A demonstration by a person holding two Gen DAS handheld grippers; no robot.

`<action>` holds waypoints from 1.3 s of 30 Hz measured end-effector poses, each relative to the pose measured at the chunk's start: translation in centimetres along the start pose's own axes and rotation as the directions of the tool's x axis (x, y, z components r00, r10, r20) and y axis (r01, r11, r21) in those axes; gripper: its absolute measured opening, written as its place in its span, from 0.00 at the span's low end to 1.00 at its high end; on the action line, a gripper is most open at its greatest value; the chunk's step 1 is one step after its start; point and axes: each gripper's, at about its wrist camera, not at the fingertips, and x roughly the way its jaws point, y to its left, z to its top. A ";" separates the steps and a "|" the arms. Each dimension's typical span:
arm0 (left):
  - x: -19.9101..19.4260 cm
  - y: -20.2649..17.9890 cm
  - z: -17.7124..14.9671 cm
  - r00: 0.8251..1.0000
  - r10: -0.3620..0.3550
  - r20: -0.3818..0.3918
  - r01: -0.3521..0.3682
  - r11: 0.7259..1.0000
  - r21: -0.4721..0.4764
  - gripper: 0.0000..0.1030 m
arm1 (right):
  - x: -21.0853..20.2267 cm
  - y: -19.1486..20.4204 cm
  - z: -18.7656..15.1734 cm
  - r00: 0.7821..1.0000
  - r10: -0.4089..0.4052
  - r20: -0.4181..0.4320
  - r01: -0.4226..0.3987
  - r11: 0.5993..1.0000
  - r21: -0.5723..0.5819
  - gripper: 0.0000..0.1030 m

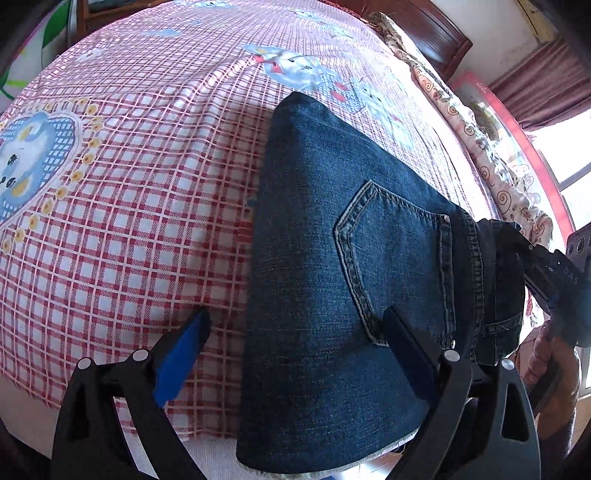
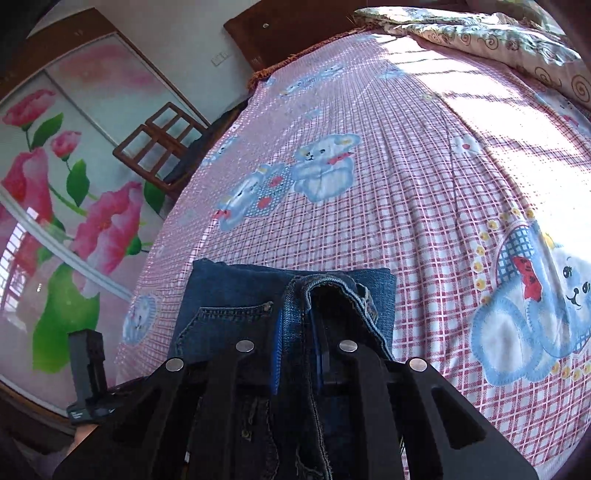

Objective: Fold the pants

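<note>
Right tool (image 2: 297,354) pinches the jeans' (image 1: 332,295) waistband; left tool (image 1: 295,332) hangs spread above them. Folded on the bed (image 1: 129,221), they're heavy, floppy denim; I'd grip thick seams.

Pants (image 1: 332,295): dark matt denim, coarse weave, pale stitching; bedsheet (image 1: 129,240): soft matt checked cotton; left gripper (image 1: 295,325) and right gripper (image 2: 299,354): matt black plastic, shiny metal pins; headboard (image 2: 280,29): glossy brown wood.
</note>
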 end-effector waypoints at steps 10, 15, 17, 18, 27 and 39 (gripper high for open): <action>-0.1 -0.5 -0.1 1.000 0.025 0.010 -0.025 0.998 0.054 0.91 | -2.4 -3.9 -0.8 0.985 -0.171 0.002 0.169 0.975 0.141 0.38; 0.0 -0.5 0.6 1.000 0.017 -0.020 -0.015 0.998 0.063 0.91 | 3.8 5.5 3.6 0.988 0.064 -0.137 -0.086 0.984 -0.155 0.38; 0.0 -0.4 0.8 0.999 0.020 -0.026 -0.018 0.998 0.059 0.92 | 7.6 9.2 4.8 0.974 0.099 -0.203 -0.148 0.959 -0.242 0.38; 0.1 -0.4 0.9 0.999 0.023 -0.028 -0.021 0.998 0.065 0.92 | 9.4 10.8 5.2 0.964 0.111 -0.243 -0.177 0.947 -0.270 0.38; 0.6 -0.7 1.4 0.999 0.031 -0.027 -0.028 0.996 0.089 0.92 | 20.4 17.0 4.7 0.882 -0.114 -0.458 -0.172 0.827 -0.536 0.38; 0.2 -0.4 1.2 0.999 0.031 -0.026 -0.030 0.997 0.068 0.92 | 21.0 19.1 4.4 0.889 -0.130 -0.440 -0.166 0.802 -0.573 0.09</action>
